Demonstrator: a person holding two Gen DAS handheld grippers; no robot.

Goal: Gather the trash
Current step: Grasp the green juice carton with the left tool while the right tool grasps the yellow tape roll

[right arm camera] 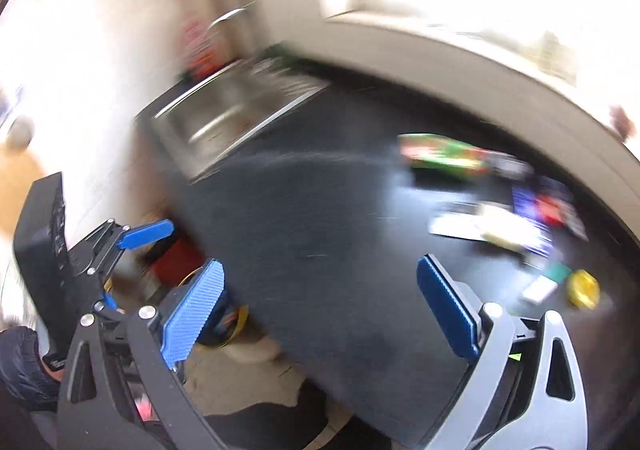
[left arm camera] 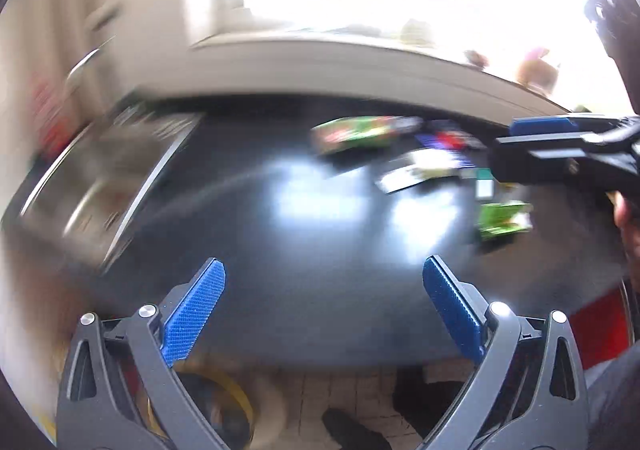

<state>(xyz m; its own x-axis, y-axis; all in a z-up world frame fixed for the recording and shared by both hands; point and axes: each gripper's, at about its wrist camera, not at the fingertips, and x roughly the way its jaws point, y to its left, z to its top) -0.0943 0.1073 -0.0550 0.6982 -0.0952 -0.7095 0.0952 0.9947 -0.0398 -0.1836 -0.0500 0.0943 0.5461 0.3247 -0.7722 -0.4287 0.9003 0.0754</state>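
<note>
Both views blurry. Left gripper point(left arm camera: 324, 290) spread wide, nothing between its blue pads. Right gripper point(right arm camera: 320, 290) spread wide too, nothing in it. Both up over a dark counter point(right arm camera: 320, 210). Trash on the far right of the counter: green wrapper point(right arm camera: 444, 152), white paper point(right arm camera: 472, 228), yellow lid point(right arm camera: 584, 288). Metal sink point(right arm camera: 224, 118) on the far left.

Count on the dark worktop point(right arm camera: 320, 210), blurred: one long green packet point(right arm camera: 444, 152), one blue-and-red wrapper point(right arm camera: 548, 202), one white wrapper point(right arm camera: 480, 228), one yellow round lid point(right arm camera: 584, 288), one steel sink point(right arm camera: 232, 110). Claws: two.
</note>
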